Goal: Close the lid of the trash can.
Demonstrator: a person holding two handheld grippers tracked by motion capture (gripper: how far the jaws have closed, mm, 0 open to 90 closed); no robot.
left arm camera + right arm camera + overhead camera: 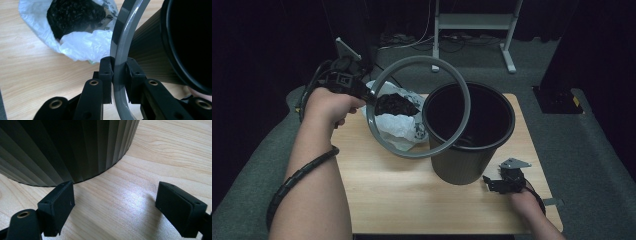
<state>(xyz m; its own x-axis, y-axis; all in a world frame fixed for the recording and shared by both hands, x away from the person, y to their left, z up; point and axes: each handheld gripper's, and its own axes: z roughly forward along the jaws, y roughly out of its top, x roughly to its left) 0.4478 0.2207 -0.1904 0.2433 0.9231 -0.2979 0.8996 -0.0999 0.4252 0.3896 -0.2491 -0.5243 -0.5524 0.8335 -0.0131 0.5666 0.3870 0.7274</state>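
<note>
A grey plastic ring (418,107) hangs tilted in the air over the table's left half, its right side crossing the mouth of a dark ribbed waste bin (467,155). My left gripper (366,96) is shut on the ring's left edge; in the left gripper view the ring (119,52) runs up between the two pads. Under the ring lies a white plastic bag (402,125) holding dark crumpled material (395,104). My right gripper (490,183) rests low on the table beside the bin's base, jaws open, with bare wood between them (115,200) and the bin wall (65,147) just ahead.
The wooden table (412,200) has free surface in front of the bin and bag. A metal stand (472,22) rises from the grey floor behind the table. Dark curtains close off the left and right sides.
</note>
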